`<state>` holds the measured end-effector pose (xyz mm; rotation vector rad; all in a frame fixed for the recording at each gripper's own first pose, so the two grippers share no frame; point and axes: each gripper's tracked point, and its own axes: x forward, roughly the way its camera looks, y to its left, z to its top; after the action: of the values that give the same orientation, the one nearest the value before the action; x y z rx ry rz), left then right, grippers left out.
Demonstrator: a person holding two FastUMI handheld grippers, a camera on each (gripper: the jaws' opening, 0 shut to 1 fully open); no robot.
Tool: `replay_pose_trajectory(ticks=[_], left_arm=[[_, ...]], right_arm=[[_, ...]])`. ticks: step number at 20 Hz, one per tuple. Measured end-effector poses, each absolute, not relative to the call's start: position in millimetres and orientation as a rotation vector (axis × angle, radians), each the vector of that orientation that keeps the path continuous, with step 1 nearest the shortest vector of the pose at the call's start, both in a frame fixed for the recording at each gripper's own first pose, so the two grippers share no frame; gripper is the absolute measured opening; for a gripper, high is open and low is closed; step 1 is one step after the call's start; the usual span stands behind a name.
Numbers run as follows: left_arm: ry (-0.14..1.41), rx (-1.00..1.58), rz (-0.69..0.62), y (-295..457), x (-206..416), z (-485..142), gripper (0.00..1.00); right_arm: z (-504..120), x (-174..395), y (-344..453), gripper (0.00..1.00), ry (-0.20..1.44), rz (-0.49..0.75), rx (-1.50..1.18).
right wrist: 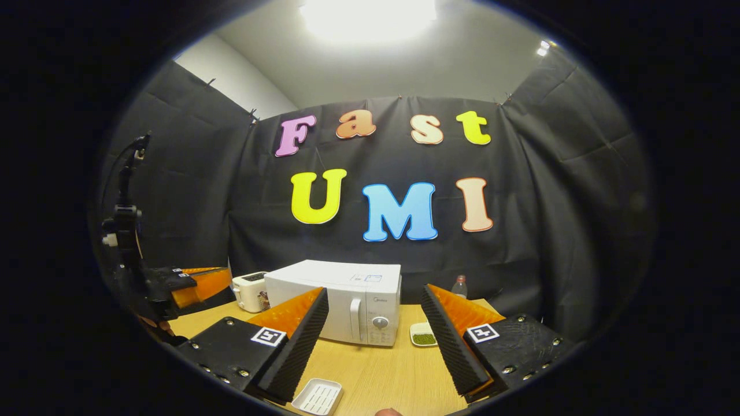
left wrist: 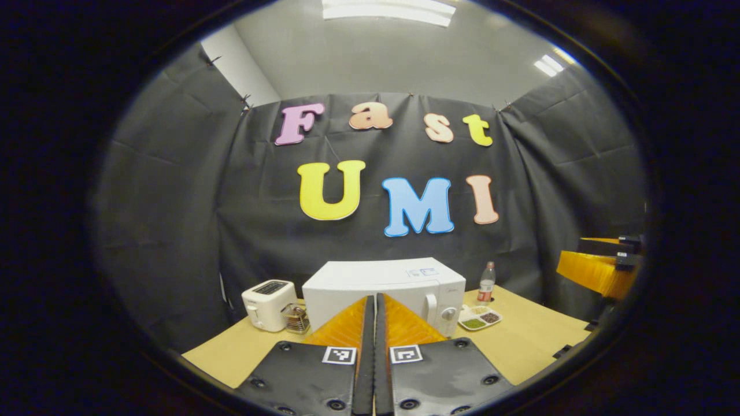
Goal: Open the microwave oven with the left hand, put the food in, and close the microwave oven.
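One white tray; one microwave; one toaster.

Setting: we record a staged recording booth, not a lived-in kitchen. Evidence we note:
- Black cloth wall, pinned at its top edge, closing in the back and both sides of the frame.
- Plain grey ceiling with a strip light at the top centre.
- Pale wooden table across the lower frame, bearing kitchen props: white microwave oven with its door shut, white toaster to its left, a bottle and a divided food tray to its right.
- Black stand with cabling at the left edge of the right gripper view.
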<state>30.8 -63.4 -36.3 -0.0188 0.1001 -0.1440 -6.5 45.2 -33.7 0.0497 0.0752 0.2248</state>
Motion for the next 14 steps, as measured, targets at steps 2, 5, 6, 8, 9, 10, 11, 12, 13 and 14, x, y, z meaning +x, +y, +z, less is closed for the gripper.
replay_pose_trajectory(ticks=[2,5,6,8,9,10,11,12,13,14], left_arm=[[0.106,-0.034,-0.142,-56.1,18.0,-31.2,0.07],[0.077,-0.036,-0.132,-39.5,1.2,-17.7,0.75],[0.057,-0.028,-0.122,-32.9,-1.0,-13.0,0.83],[0.038,-0.007,-0.111,-24.3,-4.7,-7.0,0.89],[0.036,0.004,-0.105,-21.7,-5.9,-6.3,0.96],[0.030,0.012,-0.099,-18.1,-5.7,-2.3,0.94],[0.021,0.017,-0.095,-15.1,-8.2,2.1,0.94],[0.012,0.019,-0.091,-12.6,-7.2,8.2,0.98],[0.004,0.019,-0.089,-10.8,-6.2,12.7,0.98],[0.000,0.018,-0.086,-9.5,-7.9,15.5,0.98]], right_arm=[[-27.4,-10.8,46.0,0.98,0.074,0.214,0.062],[-15.7,-11.3,45.3,0.98,0.053,0.198,0.060],[-15.1,-8.4,46.4,0.98,0.054,0.191,0.058],[-13.1,-2.7,49.8,0.98,0.050,0.174,0.074],[-13.7,-1.5,50.6,0.98,0.052,0.167,0.084],[-14.5,-0.3,52.4,0.98,0.056,0.164,0.085],[-15.5,0.9,51.9,0.98,0.059,0.154,0.081],[-14.8,1.6,51.7,0.98,0.056,0.148,0.076],[-14.5,1.3,52.4,0.98,0.057,0.143,0.074],[-14.5,1.5,54.6,0.98,0.057,0.146,0.073]])
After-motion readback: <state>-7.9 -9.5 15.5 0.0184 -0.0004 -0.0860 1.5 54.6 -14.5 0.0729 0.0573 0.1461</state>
